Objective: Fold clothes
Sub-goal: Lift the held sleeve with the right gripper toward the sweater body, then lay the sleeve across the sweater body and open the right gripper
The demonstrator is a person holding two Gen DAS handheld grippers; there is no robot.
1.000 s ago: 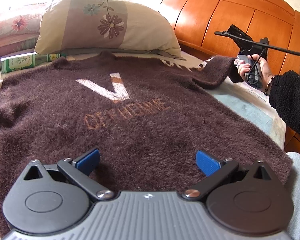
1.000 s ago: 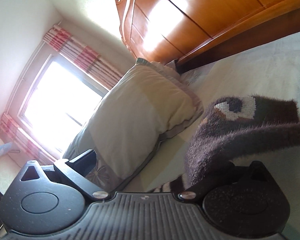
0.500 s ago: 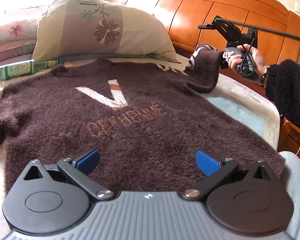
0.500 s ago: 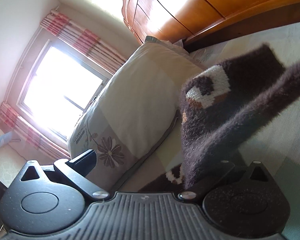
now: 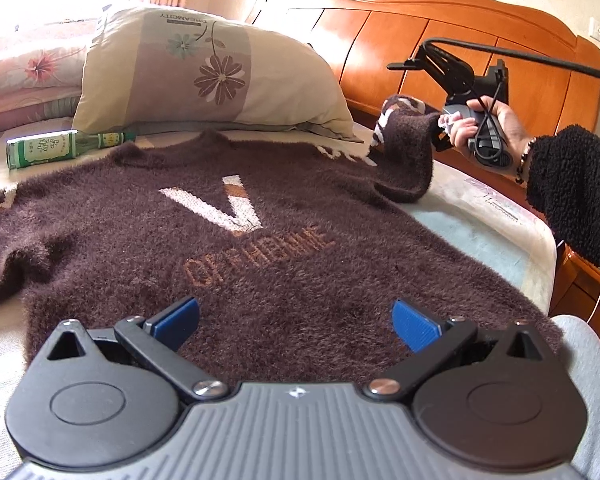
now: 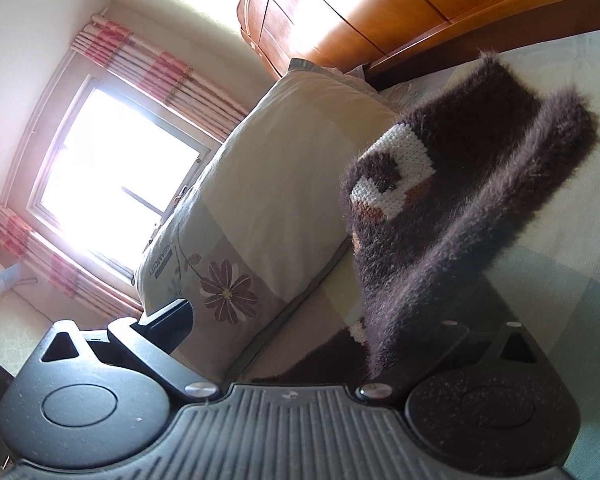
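Two grippers at work: the right gripper pinches a sleeve lifted off the bed; the left gripper hovers released over the brown sweater. Fuzzy knit could slip mid-fold.

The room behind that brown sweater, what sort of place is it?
Most likely a home bedroom: a bed with a carved wooden headboard, a flowered pillow, and a curtained window.
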